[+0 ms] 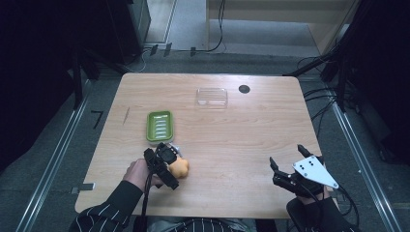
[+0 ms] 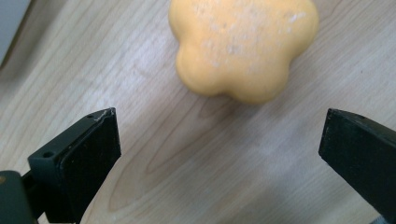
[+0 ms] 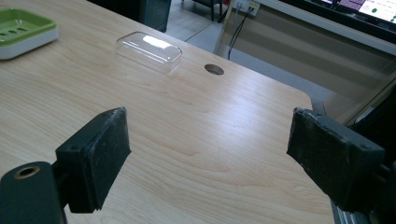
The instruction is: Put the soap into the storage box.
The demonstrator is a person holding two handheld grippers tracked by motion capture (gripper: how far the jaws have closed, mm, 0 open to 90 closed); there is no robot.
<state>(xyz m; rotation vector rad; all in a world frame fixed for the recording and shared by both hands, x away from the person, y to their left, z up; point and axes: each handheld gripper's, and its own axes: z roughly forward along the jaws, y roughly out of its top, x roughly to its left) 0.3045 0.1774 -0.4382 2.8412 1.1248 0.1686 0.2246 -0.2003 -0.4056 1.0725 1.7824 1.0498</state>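
The left gripper (image 1: 167, 162) sits low over the tabletop (image 1: 232, 140) near its front-left edge, its fingers (image 2: 81, 158) spread wide with nothing between them, aimed at the orange flower-shaped soap (image 2: 243, 46) lying just ahead, probably lined up for a grab. The green soap dish (image 1: 159, 126) waits just beyond the soap, a likely home for it, while its clear lid (image 1: 212, 96) lies well apart toward the far edge. The right gripper (image 1: 290, 164) hovers at the front-right corner, its fingers (image 3: 95, 156) also wide apart and empty, seemingly kept out of the way.
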